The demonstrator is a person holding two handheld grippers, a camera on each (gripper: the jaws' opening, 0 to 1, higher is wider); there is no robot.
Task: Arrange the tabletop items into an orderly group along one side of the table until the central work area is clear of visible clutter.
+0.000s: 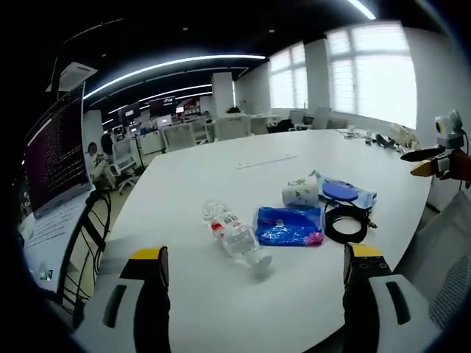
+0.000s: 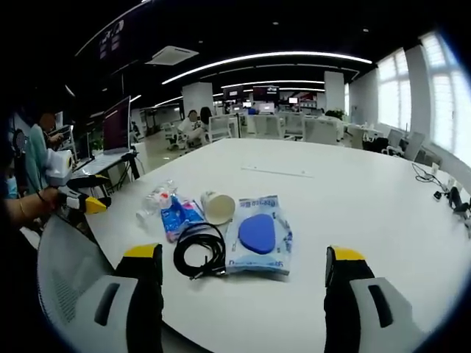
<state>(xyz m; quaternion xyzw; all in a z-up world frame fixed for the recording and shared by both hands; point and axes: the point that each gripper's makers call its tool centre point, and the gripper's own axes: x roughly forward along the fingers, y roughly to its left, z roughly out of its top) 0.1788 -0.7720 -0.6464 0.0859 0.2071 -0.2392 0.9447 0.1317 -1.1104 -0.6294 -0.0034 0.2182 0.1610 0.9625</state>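
A clear plastic bottle (image 1: 237,235) lies on its side on the white table (image 1: 221,176). Beside it rest a blue crinkled packet (image 1: 288,224), a tipped paper cup (image 1: 300,193), a coiled black cable (image 1: 346,220) and a flat pale-blue pouch (image 1: 344,193). My left gripper (image 1: 257,283) is open, short of the bottle and above the table's near edge. The right gripper view has the cable (image 2: 200,250), the pouch with a blue oval (image 2: 259,234), the cup (image 2: 218,207), the packet (image 2: 179,215) and the bottle (image 2: 156,200). My right gripper (image 2: 239,283) is open, just short of the cable.
The other gripper (image 1: 441,158) enters at the right of the left gripper view, and at the left (image 2: 70,195) of the right gripper view. A chair (image 1: 85,243) stands by the table's left side. Small items (image 1: 383,138) lie at the far edge. Office desks and seated people fill the background.
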